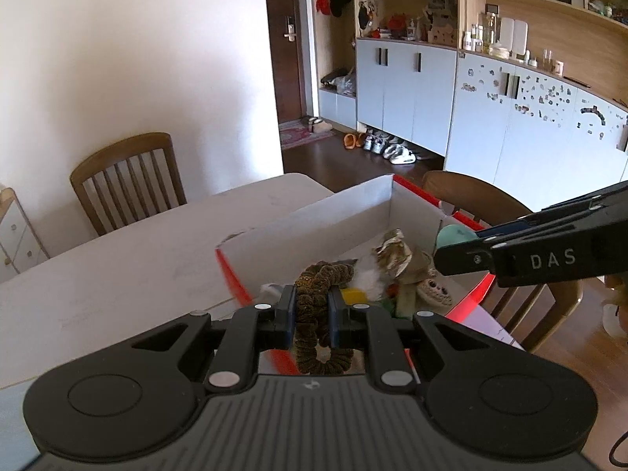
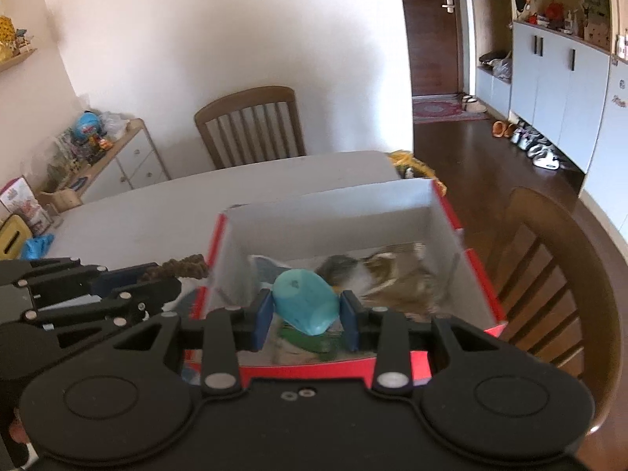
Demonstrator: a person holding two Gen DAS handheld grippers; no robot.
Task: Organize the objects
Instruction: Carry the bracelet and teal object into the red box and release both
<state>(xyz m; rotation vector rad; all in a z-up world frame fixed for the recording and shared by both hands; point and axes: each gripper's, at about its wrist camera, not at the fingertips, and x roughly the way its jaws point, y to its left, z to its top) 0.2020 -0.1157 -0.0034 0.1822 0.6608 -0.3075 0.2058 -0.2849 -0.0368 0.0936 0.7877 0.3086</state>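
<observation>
My left gripper [image 1: 311, 310] is shut on a brown velvet scrunchie [image 1: 318, 294] and holds it over the near edge of a red cardboard box with white inner walls [image 1: 314, 216]. My right gripper [image 2: 306, 310] is shut on a teal rounded object [image 2: 304, 300] above the same box [image 2: 333, 212]. The box holds a crumpled foil piece [image 1: 392, 253], a white fluffy item [image 1: 371, 278] and other small things. The right gripper shows at the right in the left wrist view [image 1: 530, 251]; the left gripper shows at the left in the right wrist view [image 2: 98, 286], scrunchie [image 2: 176, 269] sticking out.
The box sits on a pale table [image 1: 117, 274] near its far right corner. Wooden chairs stand behind the table [image 1: 125, 184] and to its right [image 2: 557, 274]. A low cabinet with toys [image 2: 98, 145] is at the left. A blue cloth [image 2: 37, 245] lies on the table's left edge.
</observation>
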